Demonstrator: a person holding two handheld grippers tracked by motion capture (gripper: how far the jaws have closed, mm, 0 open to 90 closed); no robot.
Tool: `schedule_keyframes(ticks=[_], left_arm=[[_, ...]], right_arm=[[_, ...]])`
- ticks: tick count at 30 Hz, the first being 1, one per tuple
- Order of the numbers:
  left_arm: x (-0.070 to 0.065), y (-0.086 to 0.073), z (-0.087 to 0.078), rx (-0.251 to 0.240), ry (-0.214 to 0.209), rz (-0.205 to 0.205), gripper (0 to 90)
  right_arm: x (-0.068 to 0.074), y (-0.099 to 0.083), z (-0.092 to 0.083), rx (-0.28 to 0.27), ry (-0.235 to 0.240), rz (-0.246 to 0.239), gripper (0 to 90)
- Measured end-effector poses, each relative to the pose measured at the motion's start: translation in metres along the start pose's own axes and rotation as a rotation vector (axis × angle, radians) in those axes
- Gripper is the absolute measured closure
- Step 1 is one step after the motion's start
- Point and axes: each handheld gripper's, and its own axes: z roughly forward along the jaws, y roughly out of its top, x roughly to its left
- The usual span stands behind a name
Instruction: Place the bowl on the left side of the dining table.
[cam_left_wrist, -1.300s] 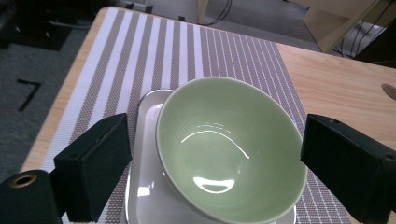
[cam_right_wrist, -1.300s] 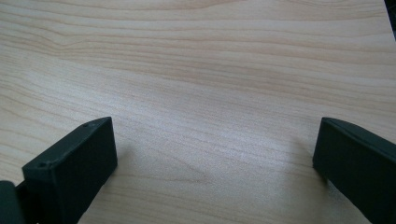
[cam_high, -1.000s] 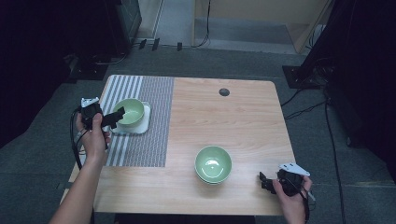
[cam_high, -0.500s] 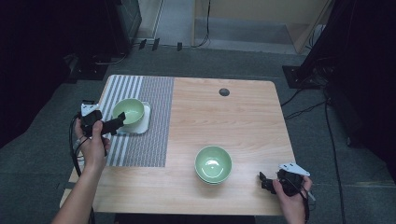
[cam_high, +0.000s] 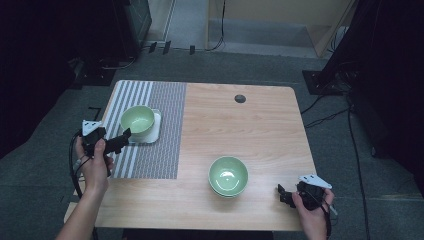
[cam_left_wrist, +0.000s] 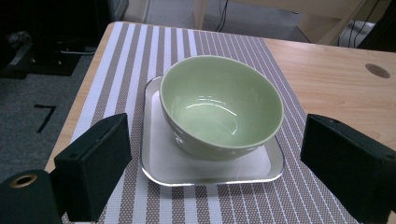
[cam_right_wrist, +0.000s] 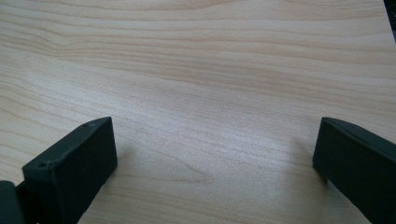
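Jaws of the left gripper (cam_left_wrist: 210, 186) stand spread, empty, just short of the green bowl (cam_left_wrist: 222, 107) sitting on a small square tray (cam_left_wrist: 159, 163) atop the striped mat (cam_high: 165, 130). If backing off, it should move straight back and level to avoid nudging the tray. Right gripper (cam_high: 286, 196), spread too, rests low near a second bowl (cam_high: 228, 175).

Wooden table (cam_high: 240, 150) sits on grey carpet (cam_high: 350, 165), pretty dim room. Dark equipment (cam_high: 130, 20) up at 11 o'clock, cables (cam_high: 325, 107) trailing off around 2 o'clock.
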Motion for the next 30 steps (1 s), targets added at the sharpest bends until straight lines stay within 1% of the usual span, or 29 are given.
schedule_keyframes(ticks=[9,14,17,25,30], left_arm=[[0.000,-0.010,-0.011,-0.002,-0.012,0.021,8.3],[0.000,-0.016,-0.018,-0.006,-0.017,0.024,8.4],[0.000,-0.021,-0.020,-0.002,-0.023,0.033,8.3],[0.002,-0.033,-0.026,0.002,-0.026,0.038,8.4],[0.004,-0.044,-0.029,0.013,-0.028,0.044,8.4]], right_arm=[[0.000,0.000,0.000,0.000,0.000,0.000,0.0],[0.000,0.000,0.000,0.000,0.000,0.000,0.0],[0.000,0.000,0.000,0.000,0.000,0.000,0.0],[0.000,0.000,0.000,0.001,0.000,0.001,0.0],[0.000,0.000,0.000,0.001,0.000,0.000,0.0]])
